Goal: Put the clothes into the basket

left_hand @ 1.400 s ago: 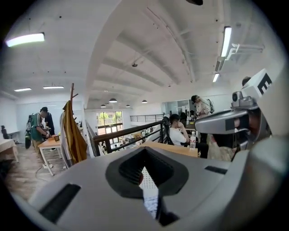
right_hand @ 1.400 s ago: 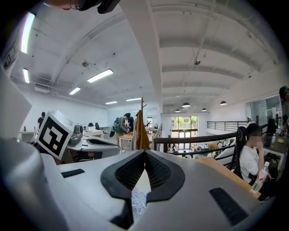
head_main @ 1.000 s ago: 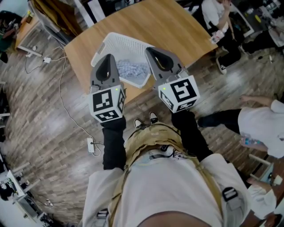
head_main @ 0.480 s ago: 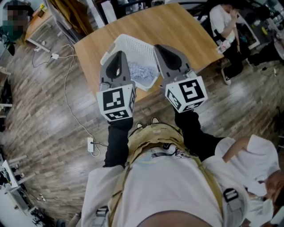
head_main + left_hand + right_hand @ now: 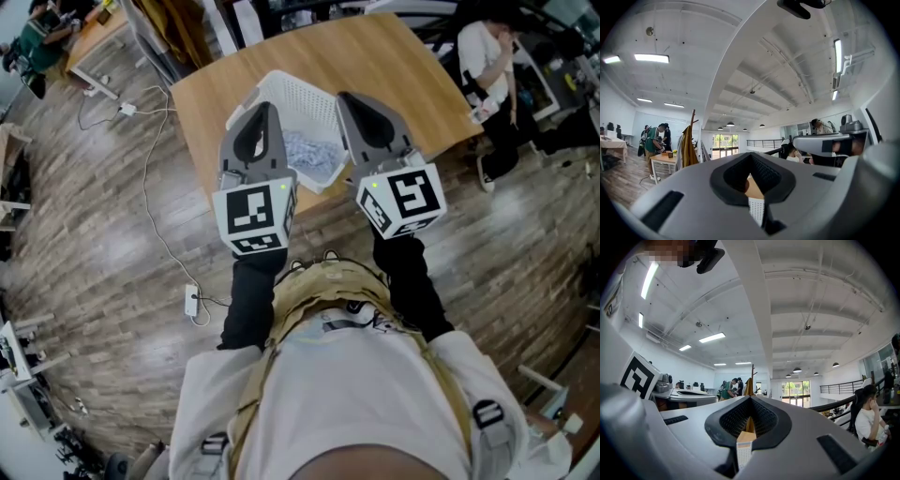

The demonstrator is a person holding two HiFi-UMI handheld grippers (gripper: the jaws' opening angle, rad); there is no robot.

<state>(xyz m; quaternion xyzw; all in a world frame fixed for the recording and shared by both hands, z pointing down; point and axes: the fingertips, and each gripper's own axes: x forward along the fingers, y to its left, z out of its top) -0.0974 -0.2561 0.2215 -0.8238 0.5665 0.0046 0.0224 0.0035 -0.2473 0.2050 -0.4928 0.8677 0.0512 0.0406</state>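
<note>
— Plank floor (image 5: 94, 244) is spreading out all round us, and we are standing at a wooden table (image 5: 403, 66) with a white basket (image 5: 281, 94) sitting near its front edge. How far are we getting?

— We are judging the job to be done, or very nearly. Clothes (image 5: 309, 155), a pale blue-and-white heap, are lying inside the basket. We are seeing no garment on the tabletop or on the floor around it.

— And what are we carrying?

— Nothing. We are holding the left gripper (image 5: 266, 111) with its jaws pressed together and nothing between them. Through its notch we are glimpsing only a slip of table and basket wall. We are holding the right gripper (image 5: 349, 98) the same way, jaws together and bare. Both are hovering level in front of the basket as we look down, clear of the cloth.

— So what is remaining?

— Little, as far as we are seeing. Perhaps we are only needing to check that nothing is hanging over the near rim, which the grippers are partly hiding from us.

— What else is going on around us?

— A cable (image 5: 150, 202) is trailing across the floor to a power strip (image 5: 191, 302). A seated person (image 5: 492, 56) is working beyond the table's right corner. Another person (image 5: 655, 138) is standing at a small desk (image 5: 663, 159) beside a coat rack (image 5: 688, 140), and ceiling lights (image 5: 651, 57) are glowing overhead.
</note>
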